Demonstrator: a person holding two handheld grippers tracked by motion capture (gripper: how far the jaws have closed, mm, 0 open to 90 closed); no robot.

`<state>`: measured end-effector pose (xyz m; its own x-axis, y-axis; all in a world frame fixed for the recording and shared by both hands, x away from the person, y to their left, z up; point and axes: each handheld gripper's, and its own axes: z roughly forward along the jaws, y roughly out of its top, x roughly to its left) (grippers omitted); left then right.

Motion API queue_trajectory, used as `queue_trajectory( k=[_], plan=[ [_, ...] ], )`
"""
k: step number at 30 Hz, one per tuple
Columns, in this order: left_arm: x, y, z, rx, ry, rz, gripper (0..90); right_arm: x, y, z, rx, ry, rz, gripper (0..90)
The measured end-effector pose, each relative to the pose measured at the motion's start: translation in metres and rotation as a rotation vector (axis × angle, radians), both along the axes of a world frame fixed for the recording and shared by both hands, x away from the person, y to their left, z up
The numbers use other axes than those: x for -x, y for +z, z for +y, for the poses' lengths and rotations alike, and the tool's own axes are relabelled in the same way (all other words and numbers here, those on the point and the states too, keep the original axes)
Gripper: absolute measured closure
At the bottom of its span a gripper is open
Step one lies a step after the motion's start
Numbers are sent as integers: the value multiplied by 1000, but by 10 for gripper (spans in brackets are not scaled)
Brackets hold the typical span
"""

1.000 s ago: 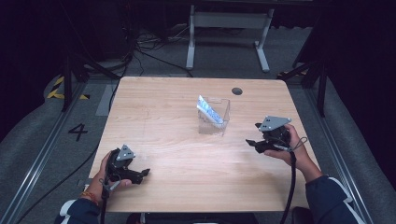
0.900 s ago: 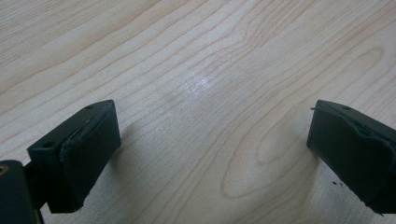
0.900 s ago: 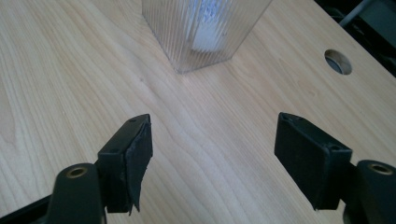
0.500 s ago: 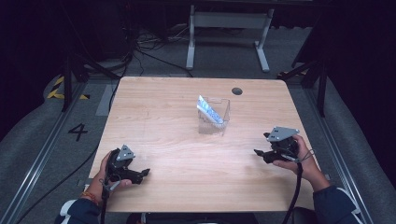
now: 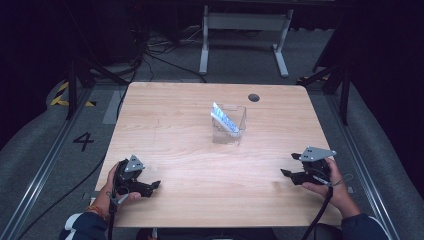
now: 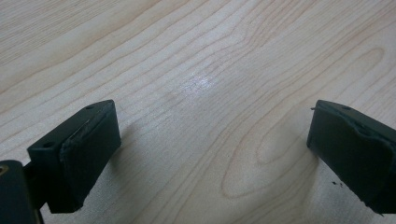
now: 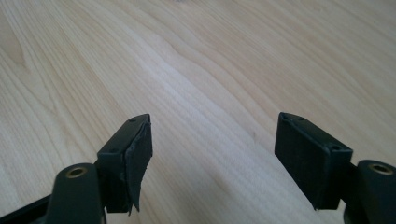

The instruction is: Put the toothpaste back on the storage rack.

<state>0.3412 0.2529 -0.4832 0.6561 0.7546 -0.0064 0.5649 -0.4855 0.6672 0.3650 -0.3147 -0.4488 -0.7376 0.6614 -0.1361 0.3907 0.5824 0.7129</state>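
Both grippers, left (image 5: 150, 186) and right (image 5: 287, 173), released and empty over bare table (image 5: 200, 165) near its near corners: park flat, well clear of box (image 5: 229, 125) with packet (image 5: 223, 119) mid-table toward far edge.

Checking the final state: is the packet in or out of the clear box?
In. The packet leans tilted inside the clear box, its top corner poking above the rim. Both grippers sit apart from it, near the table's front edge.
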Motion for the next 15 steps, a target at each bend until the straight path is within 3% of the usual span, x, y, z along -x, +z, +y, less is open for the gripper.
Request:
queue_trajectory(
  k=[6, 10, 15],
  plan=[
    [0, 0, 0, 0, 0, -1, 31, 8, -14, -11, -26, -34, 24, 277],
    [0, 0, 0, 1, 0, 1, 31, 20, -26, -19, 2, -43, 5, 274],
    [0, 0, 0, 0, 0, 1, 31, 29, -35, -31, -83, -66, 25, 263]
  ],
)
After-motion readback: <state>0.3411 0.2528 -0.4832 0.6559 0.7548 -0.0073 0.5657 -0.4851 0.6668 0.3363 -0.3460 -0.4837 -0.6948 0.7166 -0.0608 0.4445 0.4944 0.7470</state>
